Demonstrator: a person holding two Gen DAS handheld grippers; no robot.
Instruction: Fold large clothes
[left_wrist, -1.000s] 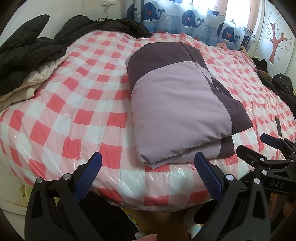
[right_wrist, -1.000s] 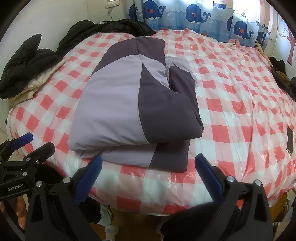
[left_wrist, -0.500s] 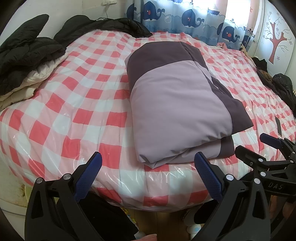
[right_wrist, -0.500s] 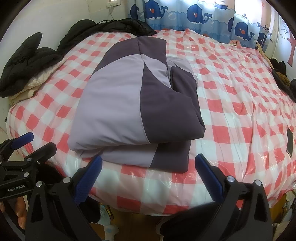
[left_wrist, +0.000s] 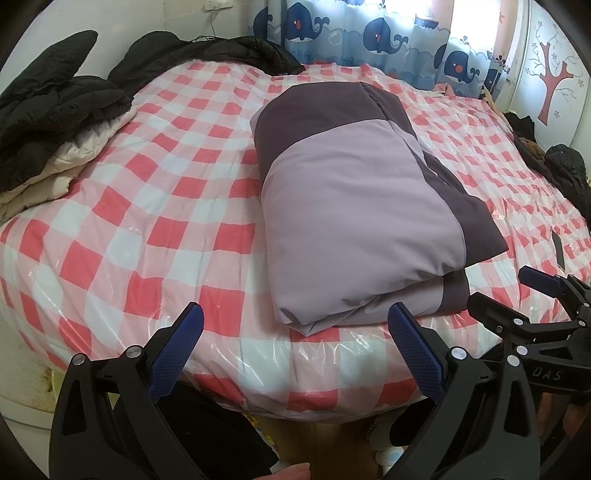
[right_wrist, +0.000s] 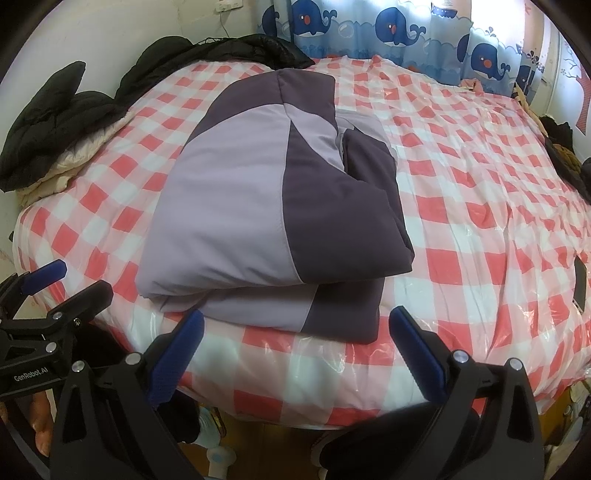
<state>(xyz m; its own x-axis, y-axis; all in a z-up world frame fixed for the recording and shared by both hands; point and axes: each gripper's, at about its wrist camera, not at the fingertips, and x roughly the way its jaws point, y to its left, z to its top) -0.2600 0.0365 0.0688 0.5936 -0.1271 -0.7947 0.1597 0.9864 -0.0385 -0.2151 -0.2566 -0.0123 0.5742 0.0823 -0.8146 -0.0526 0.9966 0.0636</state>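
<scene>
near the bed's (left_wrist: 110, 258) front edge, the folded purple jacket (left_wrist: 354, 206) is lying with its long axis running away from both tongs. left tongs (left_wrist: 295, 347) and right tongs (right_wrist: 295, 350) are hovering wide, holding nothing, roughly equally near.

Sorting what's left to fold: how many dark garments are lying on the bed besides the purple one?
3 piles I can tell apart: a black puffy jacket over cream fabric at the left edge, a black coat along the far edge, dark clothes at the right edge. Each pile may hide more.
</scene>
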